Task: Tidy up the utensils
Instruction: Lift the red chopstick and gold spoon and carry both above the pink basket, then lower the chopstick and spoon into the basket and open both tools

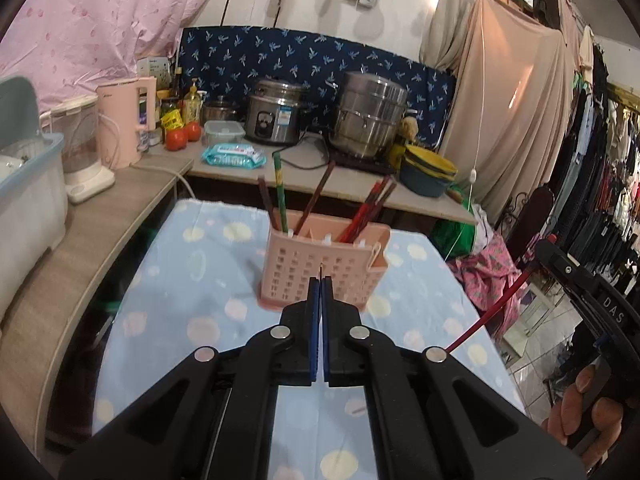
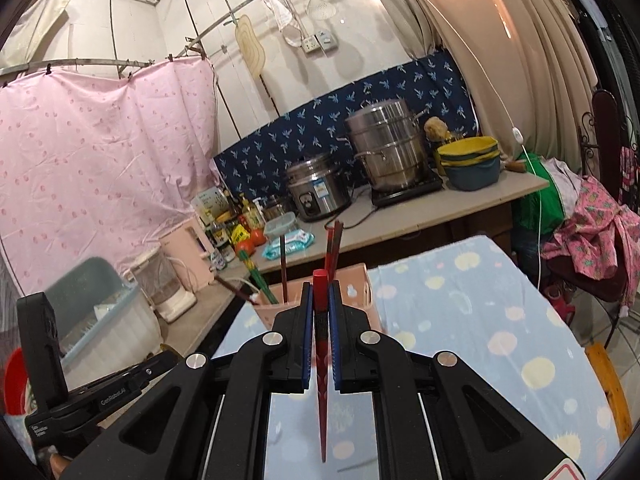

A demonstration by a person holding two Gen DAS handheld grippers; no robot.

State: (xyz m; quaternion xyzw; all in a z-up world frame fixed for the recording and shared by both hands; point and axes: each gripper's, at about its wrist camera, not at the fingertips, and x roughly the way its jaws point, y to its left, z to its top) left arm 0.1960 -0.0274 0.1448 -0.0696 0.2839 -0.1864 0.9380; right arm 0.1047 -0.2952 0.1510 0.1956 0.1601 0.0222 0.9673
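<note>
Two grippers over the blue spotted tablecloth [image 1: 168,292]: the left gripper [image 1: 321,280] with blue pads pressed flat together, only a thin sliver poking out at their tips — too small to identify — while the right gripper [image 2: 321,292] is clamped on a red chopstick [image 2: 321,364], thick end up between the pads, pointed end hanging toward the cloth. Just beyond both stands the pink utensil holder [image 1: 320,272], perforated and upright on the cloth, with brown, green and red chopsticks [image 1: 366,210] leaning in its compartments. Farther back — a counter [image 1: 240,170] carrying a rice cooker [image 1: 276,114] and steel steamer pot [image 1: 370,114].
</note>
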